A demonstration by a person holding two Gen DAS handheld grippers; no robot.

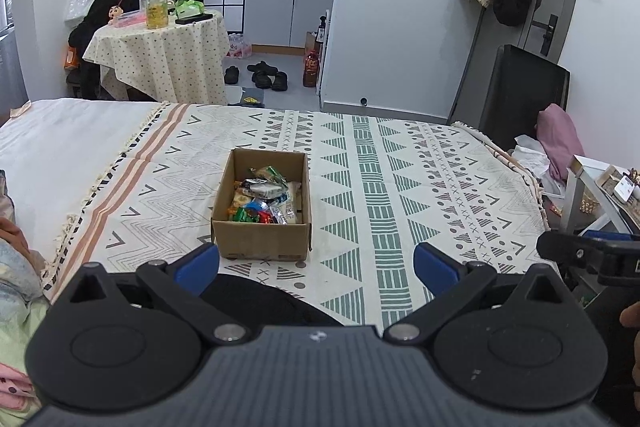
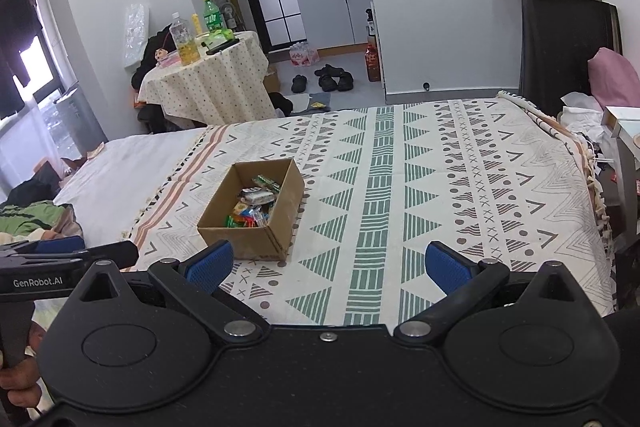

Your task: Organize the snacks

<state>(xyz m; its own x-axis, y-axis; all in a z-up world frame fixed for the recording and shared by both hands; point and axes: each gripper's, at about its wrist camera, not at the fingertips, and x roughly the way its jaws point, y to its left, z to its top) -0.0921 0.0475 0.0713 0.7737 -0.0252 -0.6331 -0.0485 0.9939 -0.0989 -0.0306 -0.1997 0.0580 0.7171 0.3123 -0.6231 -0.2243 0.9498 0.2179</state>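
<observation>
Left wrist fisheye: cardboard box (image 1: pixel 262 205) of wrapped snacks (image 1: pixel 264 201) parked on the patterned bedspread (image 1: pixel 400 187).
Sits around 11 o'clock off the left gripper (image 1: pixel 316 265), fingers spread wide, gripping nothing. Right gripper (image 2: pixel 330 265) same deal, gaping and bare, box at 11 o'clock too.

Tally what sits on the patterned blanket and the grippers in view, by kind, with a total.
Cardboard box: 1, holding a pile of snack packets too jumbled to count
Grippers, both open and empty: 2, left gripper and right gripper
Total: 3, packets aside
</observation>
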